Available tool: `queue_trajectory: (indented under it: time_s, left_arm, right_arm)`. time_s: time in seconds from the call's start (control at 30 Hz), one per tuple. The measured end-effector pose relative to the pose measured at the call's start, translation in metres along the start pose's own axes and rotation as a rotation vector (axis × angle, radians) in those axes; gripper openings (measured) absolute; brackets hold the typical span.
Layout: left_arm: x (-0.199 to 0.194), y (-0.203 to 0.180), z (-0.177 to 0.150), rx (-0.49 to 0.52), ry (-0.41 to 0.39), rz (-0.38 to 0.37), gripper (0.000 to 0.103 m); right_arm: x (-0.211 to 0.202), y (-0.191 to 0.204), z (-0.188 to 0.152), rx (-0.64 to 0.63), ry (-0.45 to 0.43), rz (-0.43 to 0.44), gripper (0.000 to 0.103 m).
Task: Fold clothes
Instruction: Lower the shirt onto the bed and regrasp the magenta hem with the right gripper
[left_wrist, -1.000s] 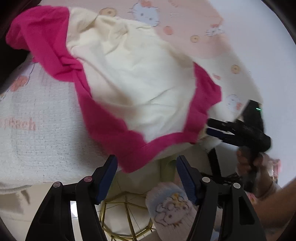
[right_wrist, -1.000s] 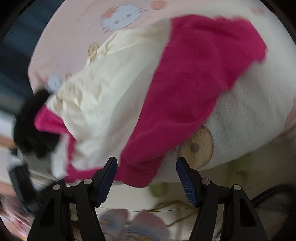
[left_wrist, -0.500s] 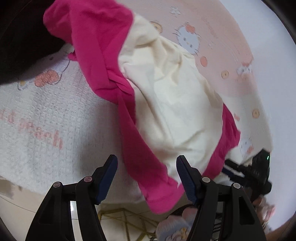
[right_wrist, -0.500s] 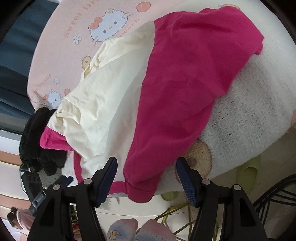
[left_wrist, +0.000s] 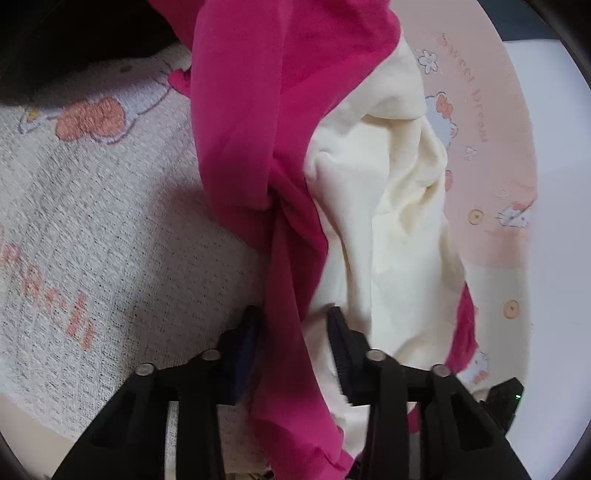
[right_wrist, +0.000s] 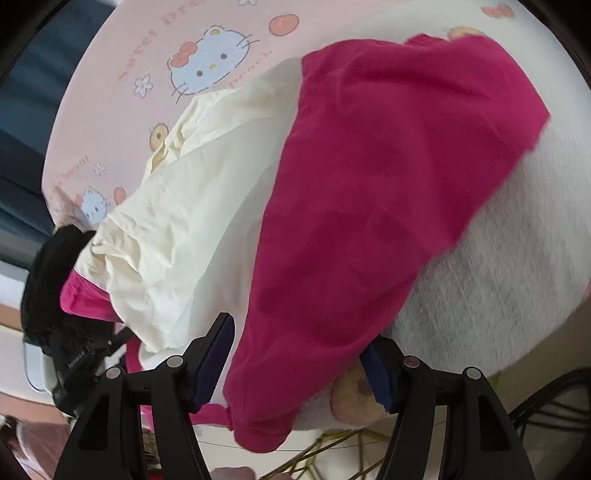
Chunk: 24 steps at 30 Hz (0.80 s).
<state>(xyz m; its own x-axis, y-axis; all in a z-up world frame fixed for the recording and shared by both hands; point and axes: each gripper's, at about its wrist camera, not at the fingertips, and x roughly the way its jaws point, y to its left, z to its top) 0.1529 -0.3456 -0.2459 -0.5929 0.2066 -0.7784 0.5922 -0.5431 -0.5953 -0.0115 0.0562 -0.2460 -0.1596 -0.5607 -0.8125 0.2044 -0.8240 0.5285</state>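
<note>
Fabric of the pink-and-cream garment (left_wrist: 369, 192) sits between both spread tongs, left (left_wrist: 295, 350) and right (right_wrist: 299, 362); clench carelessly and you bunch extra layers.

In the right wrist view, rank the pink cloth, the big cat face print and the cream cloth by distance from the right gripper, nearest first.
1. Pink cloth: between the right gripper's fingers.
2. Cream cloth: just left of the pink, close above the left finger.
3. Cat face print: far side of the blanket, upper left.
</note>
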Motion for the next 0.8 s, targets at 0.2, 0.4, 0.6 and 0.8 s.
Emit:
queue_trajectory:
  time_s: [0.2, 0.4, 0.6, 0.8]
  left_arm:
    - [-0.004, -0.017, -0.011, 0.069, -0.066, 0.128, 0.013]
    - [-0.010, -0.023, -0.020, 0.178, -0.073, 0.258, 0.012]
    - [-0.018, -0.021, -0.037, 0.240, -0.048, 0.341, 0.012]
    - [-0.024, -0.050, -0.057, 0.442, -0.081, 0.522, 0.013]
  right_arm:
    - [0.005, 0.010, 0.004, -0.108, -0.039, -0.174, 0.007]
    - [-0.009, 0.000, 0.006, -0.107, -0.096, -0.325, 0.003]
    - [-0.013, 0.004, 0.007, -0.188, -0.113, -0.458, 0.003]
    - [-0.011, 0.022, 0.000, -0.305, -0.089, -0.538, 0.003]
